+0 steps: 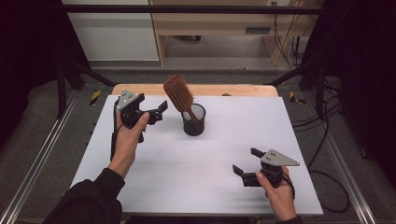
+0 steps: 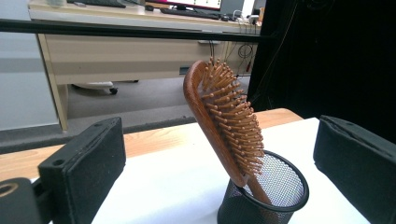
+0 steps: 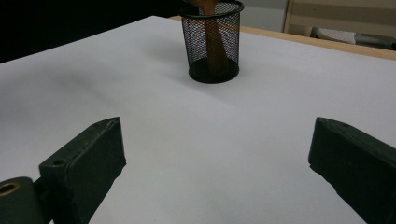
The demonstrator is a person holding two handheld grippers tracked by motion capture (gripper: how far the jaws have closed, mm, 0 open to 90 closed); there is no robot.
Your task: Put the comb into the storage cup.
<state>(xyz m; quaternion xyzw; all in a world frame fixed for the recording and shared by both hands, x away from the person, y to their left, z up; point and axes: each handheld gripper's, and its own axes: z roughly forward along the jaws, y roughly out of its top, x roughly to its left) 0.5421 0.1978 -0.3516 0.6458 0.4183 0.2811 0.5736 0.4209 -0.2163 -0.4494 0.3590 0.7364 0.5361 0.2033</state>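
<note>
A brown wooden hairbrush (image 1: 179, 93) stands with its handle in a black mesh cup (image 1: 194, 120) at the back middle of the white table top (image 1: 210, 158). It leans to the left, bristles up. My left gripper (image 1: 156, 110) is held just left of the brush, open and empty. In the left gripper view the hairbrush (image 2: 224, 126) and the cup (image 2: 266, 196) lie ahead between the spread jaws, apart from them. My right gripper (image 1: 246, 161) hovers near the front right, open and empty. In its view the cup (image 3: 215, 46) stands far ahead.
A strip of wooden table (image 1: 243, 90) shows behind the white top. Metal rails (image 1: 42, 154) run along both sides. Cables (image 1: 322, 140) lie on the floor to the right. A pale desk (image 1: 210, 23) stands beyond the table.
</note>
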